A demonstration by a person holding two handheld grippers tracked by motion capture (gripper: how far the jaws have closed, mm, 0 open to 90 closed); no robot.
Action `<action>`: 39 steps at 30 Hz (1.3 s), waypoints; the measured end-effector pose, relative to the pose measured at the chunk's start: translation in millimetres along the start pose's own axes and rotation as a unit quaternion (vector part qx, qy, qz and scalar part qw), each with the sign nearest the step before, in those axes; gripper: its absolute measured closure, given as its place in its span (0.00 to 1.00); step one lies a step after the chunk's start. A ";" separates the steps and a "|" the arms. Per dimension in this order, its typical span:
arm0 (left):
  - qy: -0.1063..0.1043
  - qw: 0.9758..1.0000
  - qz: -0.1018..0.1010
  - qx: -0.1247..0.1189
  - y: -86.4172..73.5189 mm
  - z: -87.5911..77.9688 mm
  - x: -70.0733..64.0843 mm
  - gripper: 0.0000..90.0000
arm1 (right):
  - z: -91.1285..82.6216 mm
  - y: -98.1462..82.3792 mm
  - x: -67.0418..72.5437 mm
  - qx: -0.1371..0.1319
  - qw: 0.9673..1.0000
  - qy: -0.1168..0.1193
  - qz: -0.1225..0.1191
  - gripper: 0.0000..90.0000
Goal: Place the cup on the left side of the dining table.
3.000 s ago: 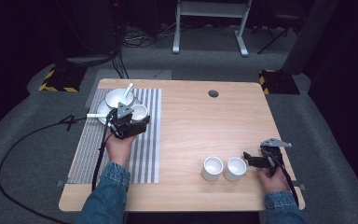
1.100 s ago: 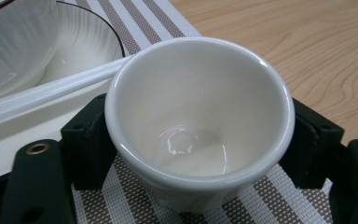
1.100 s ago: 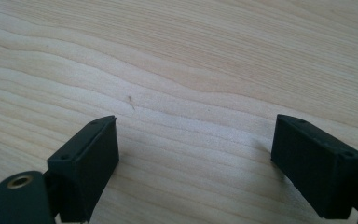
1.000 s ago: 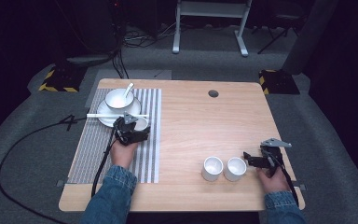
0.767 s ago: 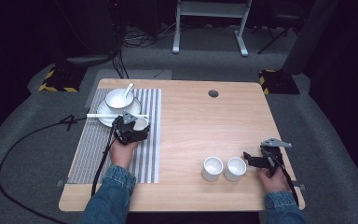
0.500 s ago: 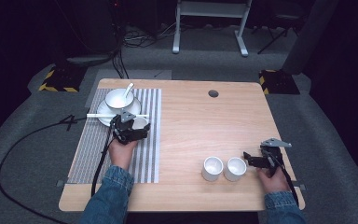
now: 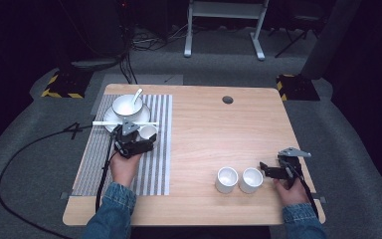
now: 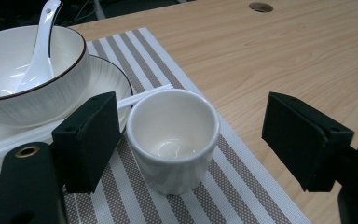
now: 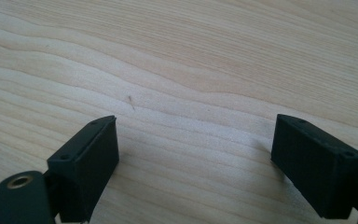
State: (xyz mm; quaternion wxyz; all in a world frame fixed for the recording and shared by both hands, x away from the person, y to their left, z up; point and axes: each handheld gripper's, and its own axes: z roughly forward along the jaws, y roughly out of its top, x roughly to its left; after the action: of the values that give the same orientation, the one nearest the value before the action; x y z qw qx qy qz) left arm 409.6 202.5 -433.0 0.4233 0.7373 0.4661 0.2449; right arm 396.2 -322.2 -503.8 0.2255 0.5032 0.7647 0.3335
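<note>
A small white cup (image 8: 172, 140) stands upright and empty on the striped placemat (image 8: 242, 186), between the jaws of my left gripper (image 8: 196, 140). The jaws are open; the left pad (image 8: 91, 140) is close beside the cup's wall and the right pad is well apart. In the high view that gripper (image 7: 143, 140) sits at the cup (image 7: 148, 131), just in front of the bowl (image 7: 126, 105). My right gripper (image 7: 264, 169) is open over bare wood (image 9: 191, 93), just right of two more white cups (image 7: 227, 179) (image 7: 251, 180).
The bowl (image 8: 23, 79) holds a white spoon (image 8: 39, 46) and rests on a plate (image 7: 110, 117). White chopsticks (image 7: 104, 123) lie across the plate's front, close behind the cup. A round cable hole (image 7: 227, 99) is at the table's back. Black cables trail off both grippers.
Since three seconds ago the left gripper and the cup have come a little toward the near edge, away from the bowl. Over the last second almost nothing moves. The right gripper is still.
</note>
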 end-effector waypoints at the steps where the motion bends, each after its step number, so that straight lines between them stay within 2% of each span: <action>1: -0.002 1.000 -0.001 -0.004 -0.5 -3.2 -0.5 0.22 | 0.0 0.0 0.0 0.000 1.000 0.000 0.000 0.17; 4: -0.013 1.000 -0.009 -0.011 -2.4 -12.7 -1.0 0.22 | 0.0 0.0 0.0 0.000 1.000 0.000 0.000 0.17; 9: -0.015 1.000 -0.008 -0.008 -5.6 -28.1 -1.1 0.22 | 0.0 0.0 0.1 0.000 1.000 0.000 0.000 0.17; 13: -0.013 1.000 0.000 0.004 -9.4 -37.3 -2.3 0.22 | 0.0 0.1 0.0 0.000 1.000 0.000 0.000 0.17; 22: -0.013 1.000 0.016 0.012 -14.6 -54.1 -6.8 0.22 | 0.2 0.3 0.1 0.000 1.000 0.000 -0.001 0.17; 24: -0.021 0.999 0.029 0.012 -16.8 -63.0 -8.2 0.22 | 0.3 0.3 0.0 0.000 1.000 0.001 -0.001 0.17; 28: -0.031 0.999 0.031 0.013 -21.0 -74.6 -7.0 0.22 | 0.3 0.2 0.1 0.000 1.000 0.000 -0.001 0.17; 37: -0.041 0.998 0.044 0.030 -32.7 -88.7 -7.2 0.22 | 0.3 0.2 0.1 0.000 1.000 0.000 -0.001 0.17; 39: -0.035 0.998 0.046 0.031 -35.1 -91.2 -8.3 0.22 | 0.3 0.2 0.1 0.000 1.000 0.001 -0.001 0.17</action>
State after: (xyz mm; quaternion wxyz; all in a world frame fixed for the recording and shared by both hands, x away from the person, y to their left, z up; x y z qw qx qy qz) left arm 320.2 238.4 -415.1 0.4047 0.7787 0.4239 0.2240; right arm 396.5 -322.0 -503.8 0.2256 0.5021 0.7653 0.3337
